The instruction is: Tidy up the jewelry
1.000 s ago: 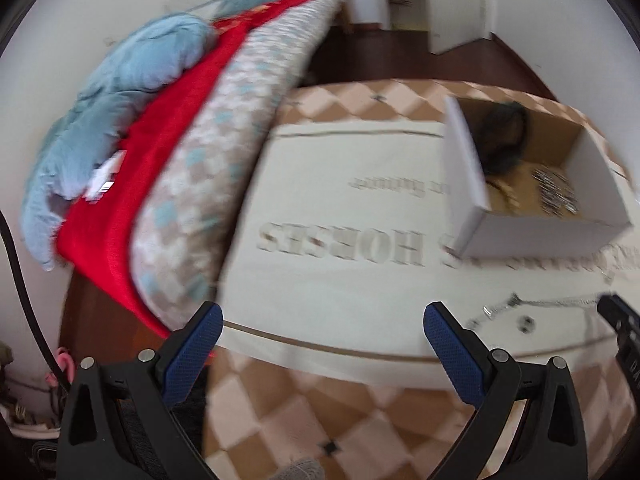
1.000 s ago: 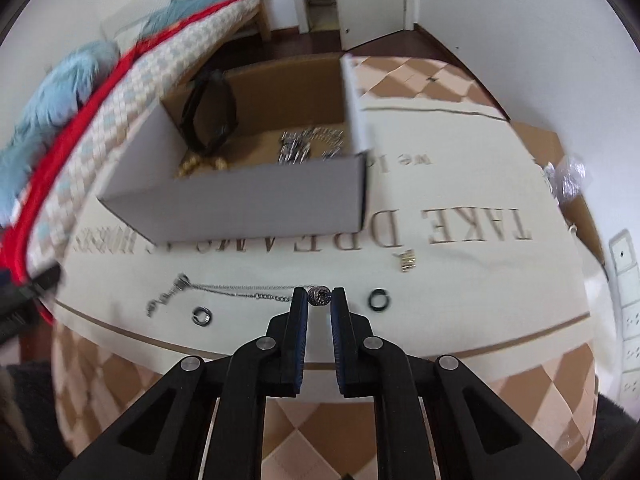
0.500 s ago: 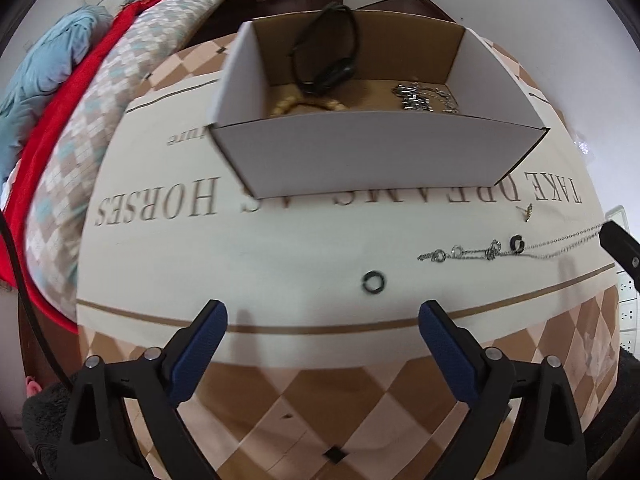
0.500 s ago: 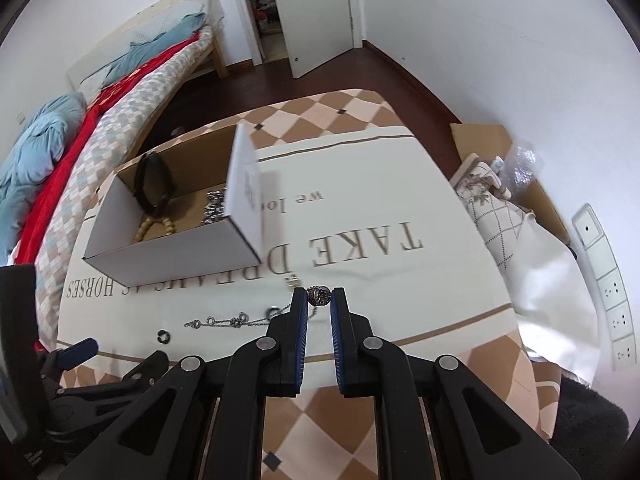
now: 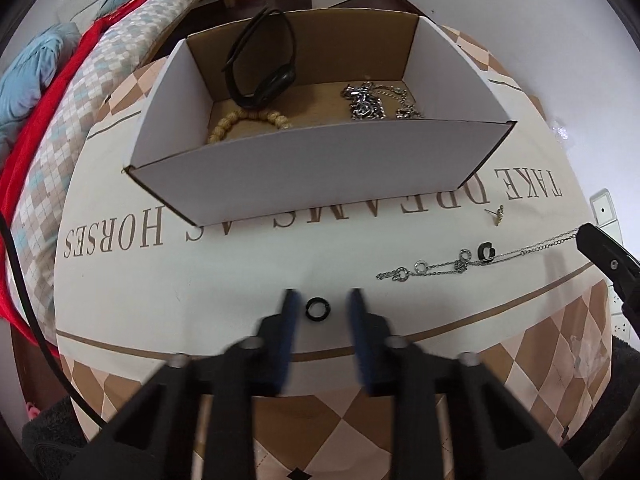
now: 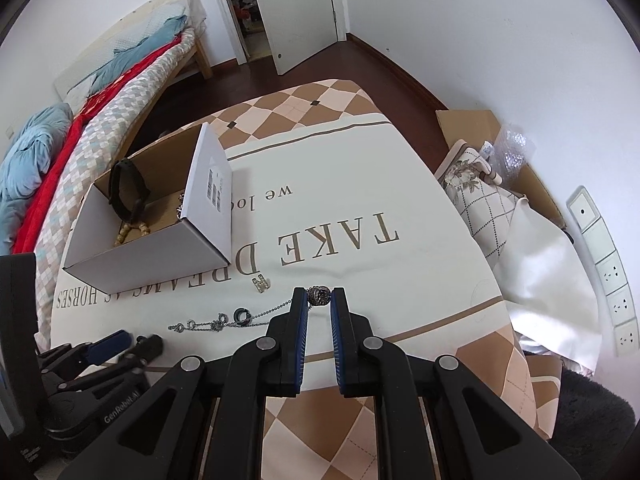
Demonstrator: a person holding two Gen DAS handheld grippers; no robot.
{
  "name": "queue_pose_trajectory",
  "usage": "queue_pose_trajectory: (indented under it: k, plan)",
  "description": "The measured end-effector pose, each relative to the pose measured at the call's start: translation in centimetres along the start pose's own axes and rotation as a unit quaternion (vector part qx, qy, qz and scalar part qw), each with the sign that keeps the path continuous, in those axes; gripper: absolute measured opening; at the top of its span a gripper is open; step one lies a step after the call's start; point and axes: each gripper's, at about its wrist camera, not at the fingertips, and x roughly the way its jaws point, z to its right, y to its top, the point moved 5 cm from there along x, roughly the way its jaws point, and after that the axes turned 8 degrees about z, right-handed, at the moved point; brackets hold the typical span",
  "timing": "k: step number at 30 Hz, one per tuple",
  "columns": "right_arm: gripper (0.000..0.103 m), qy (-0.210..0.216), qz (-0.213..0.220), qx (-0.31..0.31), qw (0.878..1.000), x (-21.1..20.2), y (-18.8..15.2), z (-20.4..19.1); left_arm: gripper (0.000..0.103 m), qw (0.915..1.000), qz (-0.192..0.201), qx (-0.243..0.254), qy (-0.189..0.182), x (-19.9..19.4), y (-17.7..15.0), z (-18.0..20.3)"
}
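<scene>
A white cardboard box (image 5: 320,172) on the table holds a black band (image 5: 264,76), a wooden bead bracelet (image 5: 248,122) and silver chains (image 5: 372,102). My left gripper (image 5: 322,306) is open, its blurred fingers on either side of a small black ring (image 5: 317,307) on the cloth. My right gripper (image 6: 319,298) is shut on the bead of a silver necklace (image 6: 319,295), whose chain (image 5: 460,266) trails left across the cloth. A second black ring (image 5: 485,251) lies on the chain. A small gold earring (image 5: 497,215) lies near the word TAKE.
The round table wears a checked cloth (image 6: 360,208) with printed words. A bed with red and blue blankets (image 6: 80,120) stands at the left. A cardboard box with rolled cloth and bubble wrap (image 6: 500,184) sits at the right by the wall.
My left gripper has moved in over the black ring and its fingers have closed much narrower around it. My right gripper still holds the necklace bead, with its chain dragged a little right.
</scene>
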Motion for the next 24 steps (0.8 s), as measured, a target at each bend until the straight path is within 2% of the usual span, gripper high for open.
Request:
queue_pose_trajectory:
  k: [1, 9, 14, 24]
  plan:
    - [0.012, 0.0, 0.0, 0.002, 1.0, 0.0, 0.0, 0.0, 0.01, 1.0, 0.0, 0.002, -0.001, 0.0, 0.1, 0.0]
    - [0.012, 0.015, 0.008, 0.006, 1.0, -0.9, 0.7, -0.6, 0.01, 0.9997, 0.019, 0.013, 0.01, -1.1, 0.0, 0.1]
    - [0.012, 0.042, 0.025, 0.002, 0.999, -3.2, 2.3, -1.7, 0.01, 0.9977, 0.064, 0.018, 0.016, -5.1, 0.9, -0.1]
    - [0.012, 0.087, 0.054, -0.016, 0.995, -7.7, 5.7, -4.7, 0.01, 0.9898, 0.142, -0.005, 0.011, -13.1, 5.1, -2.3]
